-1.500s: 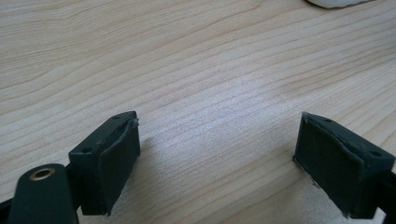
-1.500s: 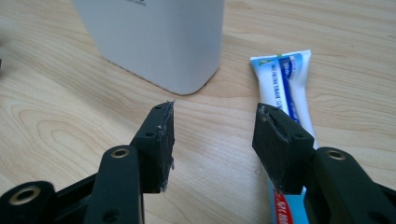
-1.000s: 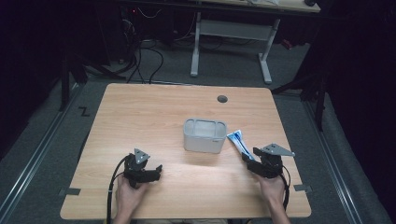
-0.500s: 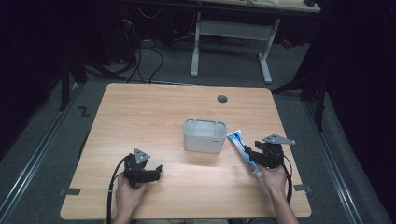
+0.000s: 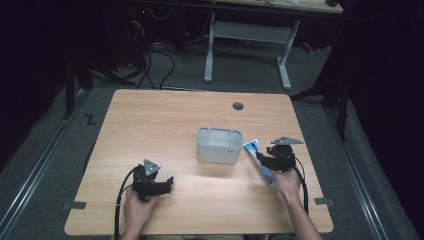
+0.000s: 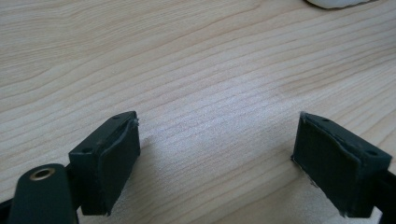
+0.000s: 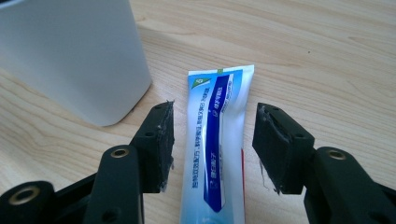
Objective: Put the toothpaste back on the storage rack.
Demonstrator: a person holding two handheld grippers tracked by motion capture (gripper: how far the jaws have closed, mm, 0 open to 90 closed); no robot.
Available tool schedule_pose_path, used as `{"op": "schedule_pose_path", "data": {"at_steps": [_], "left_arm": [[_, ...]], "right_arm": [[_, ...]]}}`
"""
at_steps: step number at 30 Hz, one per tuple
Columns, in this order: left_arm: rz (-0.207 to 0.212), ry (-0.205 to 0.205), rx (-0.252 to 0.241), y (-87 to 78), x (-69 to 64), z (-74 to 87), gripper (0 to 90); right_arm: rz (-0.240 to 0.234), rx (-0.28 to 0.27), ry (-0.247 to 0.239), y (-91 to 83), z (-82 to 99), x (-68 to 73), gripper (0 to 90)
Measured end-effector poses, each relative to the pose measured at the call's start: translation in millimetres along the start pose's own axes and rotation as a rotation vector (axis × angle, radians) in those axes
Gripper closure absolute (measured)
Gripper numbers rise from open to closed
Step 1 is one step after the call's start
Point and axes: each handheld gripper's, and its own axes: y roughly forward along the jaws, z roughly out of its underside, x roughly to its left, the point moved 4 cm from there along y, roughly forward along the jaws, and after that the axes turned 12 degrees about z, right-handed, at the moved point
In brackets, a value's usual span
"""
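Dark room, pale wooden worktop with a grey bin at its middle. Just right of the bin lies the toothpaste tube, flat, crimped end pointing away. Right hand-held gripper straddles it, jaws closing in but pads not yet touching. Tube looks light, soft and a bit slick, so I'd pinch mid-body across its width, gently. Left hand-held gripper, well left of the bin, gapes over bare wood. High view gives the layout; the right gripper view alone reveals those gaps beside the tube.
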Motion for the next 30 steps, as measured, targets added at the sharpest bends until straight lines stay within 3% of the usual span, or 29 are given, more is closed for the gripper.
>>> {"op": "schedule_pose_path", "data": {"at_steps": [30], "left_arm": [[0.0, 0.0, -0.001, 0.0, -0.1, 0.0, 15.2]], "right_arm": [[0.071, 0.183, -0.128, 43.2, -12.8, 19.2, 53.5]]}}
